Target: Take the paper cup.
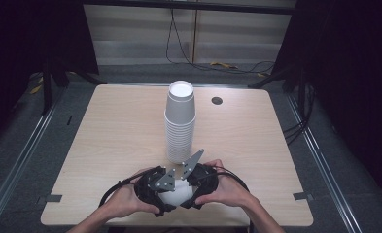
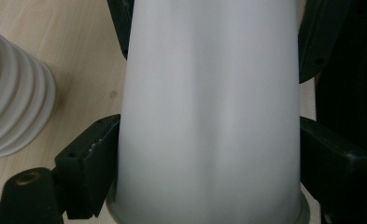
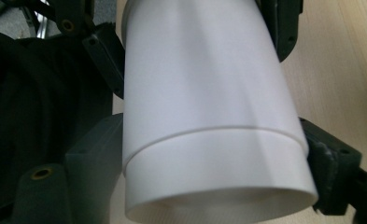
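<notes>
A tall stack of white paper cups (image 1: 180, 121) stands upright at the middle of the wooden table (image 1: 120, 126); its ribbed side also shows in the left gripper view (image 2: 13, 102). Near the front edge, two nested white cups (image 1: 176, 193) lie sideways between both grippers. My left gripper (image 1: 154, 187) is shut on the cup's body near the rim (image 2: 209, 116). My right gripper (image 1: 200, 177) is shut on the outer cup (image 3: 218, 163), and the inner cup (image 3: 195, 70) sticks out beyond it. Each gripper's jaws press both sides of the cup. The person's hands hold both grippers close together.
A dark round cable hole (image 1: 217, 100) sits in the table at the back right. Cables (image 1: 179, 43) run across the floor behind the table. Dark stands and curtains flank both sides. Bare tabletop lies left and right of the stack.
</notes>
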{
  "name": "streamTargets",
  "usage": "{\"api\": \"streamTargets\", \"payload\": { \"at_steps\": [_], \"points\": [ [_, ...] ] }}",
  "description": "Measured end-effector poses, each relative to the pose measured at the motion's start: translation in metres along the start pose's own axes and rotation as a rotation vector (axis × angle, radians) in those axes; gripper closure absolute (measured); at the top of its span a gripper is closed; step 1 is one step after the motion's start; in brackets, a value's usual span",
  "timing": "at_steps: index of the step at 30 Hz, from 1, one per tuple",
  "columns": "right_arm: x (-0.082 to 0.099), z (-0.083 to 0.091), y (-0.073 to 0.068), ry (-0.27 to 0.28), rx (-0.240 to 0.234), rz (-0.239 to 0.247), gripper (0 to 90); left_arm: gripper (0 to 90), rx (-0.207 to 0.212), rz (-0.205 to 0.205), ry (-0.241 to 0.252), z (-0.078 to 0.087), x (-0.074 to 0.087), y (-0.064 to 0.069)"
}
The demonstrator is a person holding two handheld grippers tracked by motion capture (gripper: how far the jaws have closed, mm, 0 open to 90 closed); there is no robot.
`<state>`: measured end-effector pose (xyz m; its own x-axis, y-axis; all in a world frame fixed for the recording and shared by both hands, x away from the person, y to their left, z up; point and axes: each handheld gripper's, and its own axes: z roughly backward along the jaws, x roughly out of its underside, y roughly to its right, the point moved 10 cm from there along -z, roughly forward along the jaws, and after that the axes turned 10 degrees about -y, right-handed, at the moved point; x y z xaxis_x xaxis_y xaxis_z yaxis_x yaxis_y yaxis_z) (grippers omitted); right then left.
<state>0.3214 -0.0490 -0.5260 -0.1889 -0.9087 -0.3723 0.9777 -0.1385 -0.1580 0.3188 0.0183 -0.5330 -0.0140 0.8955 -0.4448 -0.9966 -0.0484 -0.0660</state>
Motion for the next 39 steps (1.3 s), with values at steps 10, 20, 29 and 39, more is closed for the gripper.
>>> {"api": "streamTargets", "payload": {
  "at_steps": [10,20,29,39],
  "points": [
    [-0.002,0.008,0.000,0.032,0.020,0.025,22.1,13.6,-0.015,-0.018,0.033,0.007,-0.002,-0.003],
    [-0.003,0.015,0.000,0.056,0.040,0.029,22.2,12.5,-0.016,0.007,0.140,0.020,-0.008,-0.006],
    [-0.001,0.016,0.002,0.055,0.044,0.022,22.1,13.2,-0.011,0.032,0.202,0.024,-0.012,-0.008],
    [0.000,0.019,0.005,0.070,0.047,0.013,22.1,14.5,-0.013,0.065,0.266,0.031,-0.014,-0.012]
  ]
}}
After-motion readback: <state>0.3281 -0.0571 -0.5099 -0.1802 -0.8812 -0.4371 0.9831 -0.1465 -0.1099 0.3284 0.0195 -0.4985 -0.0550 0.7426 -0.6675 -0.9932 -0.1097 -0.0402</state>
